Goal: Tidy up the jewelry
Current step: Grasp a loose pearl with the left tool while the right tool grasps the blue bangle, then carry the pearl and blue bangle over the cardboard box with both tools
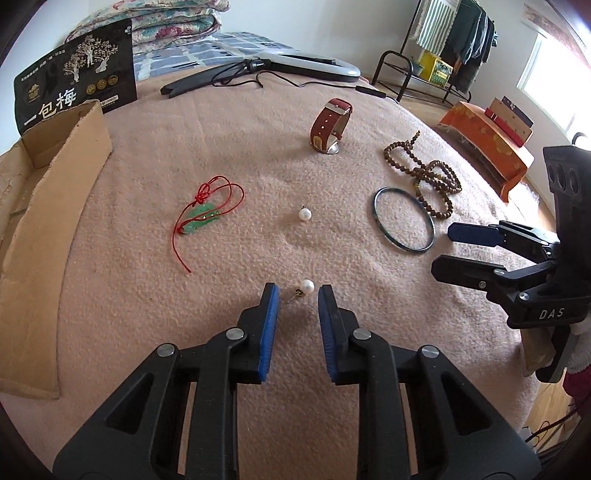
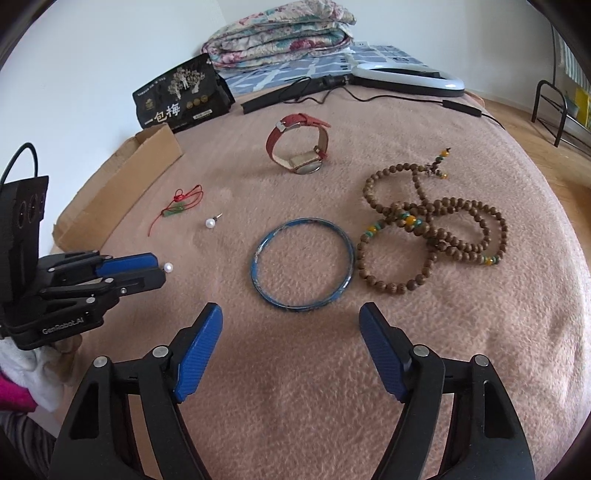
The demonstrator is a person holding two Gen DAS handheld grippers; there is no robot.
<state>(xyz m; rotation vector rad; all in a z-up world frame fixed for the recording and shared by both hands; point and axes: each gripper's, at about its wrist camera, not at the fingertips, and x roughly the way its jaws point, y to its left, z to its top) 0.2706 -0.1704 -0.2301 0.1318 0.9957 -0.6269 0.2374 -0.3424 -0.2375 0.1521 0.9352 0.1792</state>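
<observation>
The near pearl earring (image 1: 305, 287) lies just ahead between the left hand-held gripper (image 1: 298, 295) pads, unclenched and not touching, its post pointing left; right hand-held gripper (image 2: 291, 321) released.

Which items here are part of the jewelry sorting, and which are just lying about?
Job: two pearl earrings, jade pendant, watch, bangle, wooden beads.
Lying about: snack bag, folded quilt, ring lamp, cardboard.

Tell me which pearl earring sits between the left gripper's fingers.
The near pearl earring, between the left gripper tips, untouched. The other pearl earring lies farther off, beside the jade pendant.
</observation>
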